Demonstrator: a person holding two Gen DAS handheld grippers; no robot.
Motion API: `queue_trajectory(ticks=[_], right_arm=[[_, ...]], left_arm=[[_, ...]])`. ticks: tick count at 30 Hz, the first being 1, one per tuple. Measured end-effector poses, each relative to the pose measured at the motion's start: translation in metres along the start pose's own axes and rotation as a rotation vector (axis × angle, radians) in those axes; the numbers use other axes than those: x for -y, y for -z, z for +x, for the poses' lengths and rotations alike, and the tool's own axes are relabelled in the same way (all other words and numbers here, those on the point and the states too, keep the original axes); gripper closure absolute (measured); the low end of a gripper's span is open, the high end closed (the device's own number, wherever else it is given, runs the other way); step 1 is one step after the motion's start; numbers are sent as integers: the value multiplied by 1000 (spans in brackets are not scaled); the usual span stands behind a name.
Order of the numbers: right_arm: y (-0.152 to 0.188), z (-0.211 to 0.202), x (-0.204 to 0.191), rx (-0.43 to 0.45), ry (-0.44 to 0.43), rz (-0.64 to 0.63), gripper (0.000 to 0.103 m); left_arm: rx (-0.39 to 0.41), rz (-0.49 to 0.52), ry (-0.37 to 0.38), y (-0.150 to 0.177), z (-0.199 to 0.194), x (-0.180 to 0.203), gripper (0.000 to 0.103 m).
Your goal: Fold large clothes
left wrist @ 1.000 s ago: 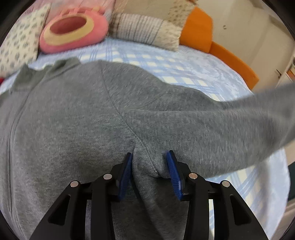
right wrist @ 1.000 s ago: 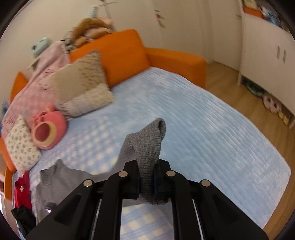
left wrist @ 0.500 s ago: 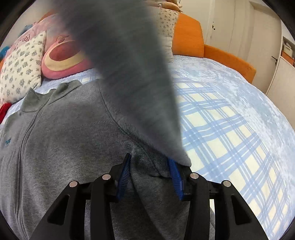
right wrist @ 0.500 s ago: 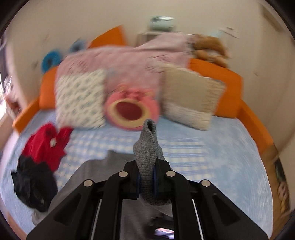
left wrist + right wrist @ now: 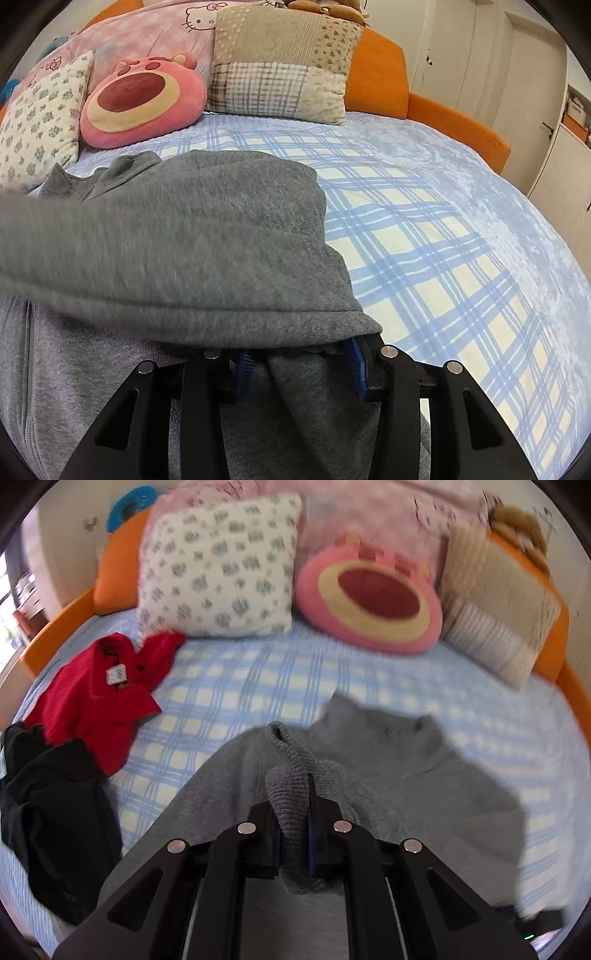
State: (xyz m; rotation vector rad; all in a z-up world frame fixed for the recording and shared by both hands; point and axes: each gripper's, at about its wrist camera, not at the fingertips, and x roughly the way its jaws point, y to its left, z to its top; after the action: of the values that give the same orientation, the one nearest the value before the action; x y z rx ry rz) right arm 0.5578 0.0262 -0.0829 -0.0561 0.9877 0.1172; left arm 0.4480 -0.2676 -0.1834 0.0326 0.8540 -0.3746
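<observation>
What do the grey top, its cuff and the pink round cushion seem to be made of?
Grey top: soft, matte, heathered knit, probably cotton fleece; it drapes and creases. Its cuff, pinched in the right gripper: thicker ribbed knit, ridges visible. Pink round cushion: plush, likely polyester, with a fuzzy, slightly shiny surface.

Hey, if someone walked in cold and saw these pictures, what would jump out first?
The big grey sweatshirt spread over the blue checked bedspread, its ribbed cuff pinched in the right gripper. Next, the pink bear cushion among the pillows, and the red garment at the left.
</observation>
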Motion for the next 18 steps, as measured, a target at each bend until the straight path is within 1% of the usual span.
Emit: queue_trajectory(ticks=[4, 7, 9, 10, 11, 12, 13, 14, 15, 17, 18], right_arm=[[28, 45, -14, -3, 62, 38, 92], [43, 60, -26, -3, 106, 17, 89], [52, 65, -39, -5, 157, -15, 89], [57, 66, -46, -1, 193, -45, 81], [61, 66, -57, 0, 212, -85, 70], [65, 66, -65, -8, 205, -116, 38], [72, 64, -79, -31, 182, -154, 11], [76, 62, -87, -48, 165, -173, 7], [81, 55, -97, -60, 139, -200, 8], [90, 27, -119, -46, 23, -259, 9], [92, 14, -125, -36, -11, -278, 9]], left_arm=[[0, -6, 9, 1, 1, -2, 58], [-3, -18, 25, 1, 4, -5, 58], [-3, -18, 25, 2, 4, -4, 58], [-3, -18, 26, 4, 3, -4, 58], [-4, -19, 28, 4, 3, -4, 58], [-5, -21, 31, 4, 4, -5, 58], [-5, -23, 33, 6, 2, -5, 58], [-6, -27, 36, 6, 2, -6, 57], [-6, -30, 39, 5, 4, -7, 57], [-8, -37, 47, 4, 4, -8, 56], [-8, -42, 52, 4, 4, -9, 56]])
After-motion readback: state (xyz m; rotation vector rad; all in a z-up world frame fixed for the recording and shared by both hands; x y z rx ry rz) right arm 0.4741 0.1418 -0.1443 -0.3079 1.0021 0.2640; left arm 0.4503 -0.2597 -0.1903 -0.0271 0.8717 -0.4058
